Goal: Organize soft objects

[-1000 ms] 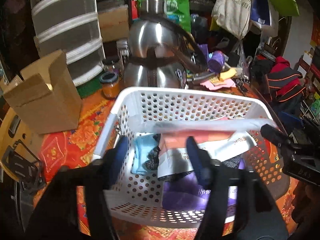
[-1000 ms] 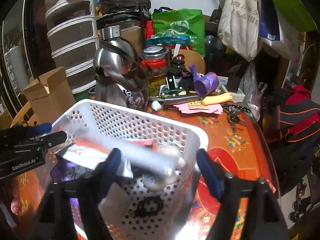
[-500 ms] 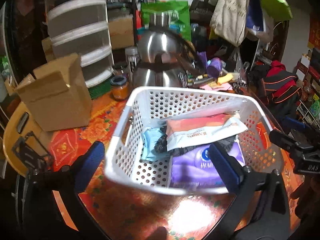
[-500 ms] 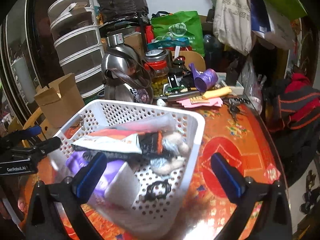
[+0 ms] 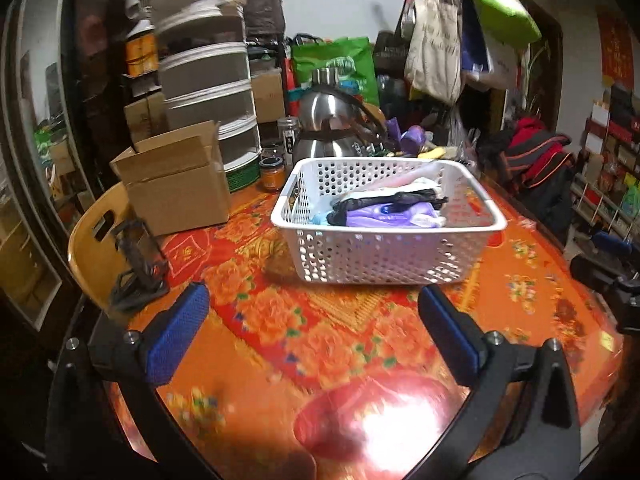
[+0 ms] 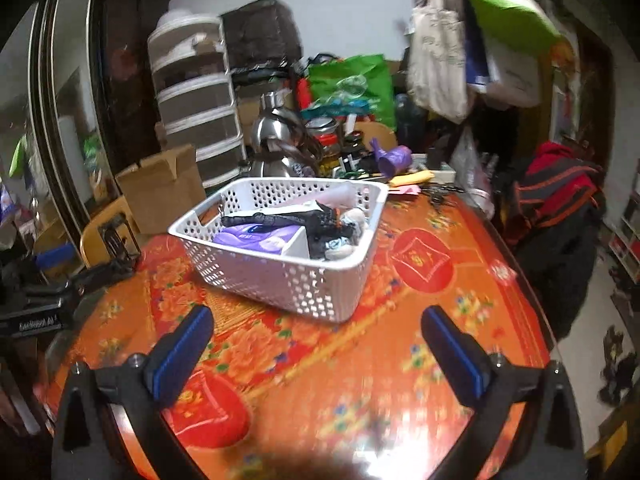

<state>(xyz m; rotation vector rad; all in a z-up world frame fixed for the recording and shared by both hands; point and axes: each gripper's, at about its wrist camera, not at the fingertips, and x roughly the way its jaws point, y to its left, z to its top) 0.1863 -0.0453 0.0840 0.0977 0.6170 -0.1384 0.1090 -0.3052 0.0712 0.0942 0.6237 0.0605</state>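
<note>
Sitting on the desk (image 5: 352, 332) with its red and orange flowered cover, the white perforated basket (image 5: 384, 256) holds the soft things: a purple pack (image 5: 384, 216), a black cloth (image 5: 396, 200) draped over it, a white pouch (image 5: 416, 184) leaning toward the far wall, and a bit of light blue fabric (image 5: 320, 218) at the near left corner. From the right wrist view the same basket (image 6: 304, 280) shows a divider, with small grey and white socks (image 6: 344, 236) in the right compartment and the purple pack (image 6: 256, 236) in the left one.

The left tongs (image 5: 314, 330) hang over bare desk just in front of the basket, spread wide and released, nothing between the blue pads; their jaws have just been opening. The right tongs (image 6: 316, 350) are likewise released over the cover, wide apart and empty, their jaws also having just been opening, with the basket beyond them and not touched.

Behind the basket stand a steel kettle (image 5: 332, 120), a small orange jar (image 5: 273, 174) and a cardboard box (image 5: 176, 188) to the left, beside a stack of plastic drawers (image 5: 208, 88). A yellow chair (image 5: 96, 240) stands at the desk's left edge. Bags (image 5: 436, 52) hang at the back right.
</note>
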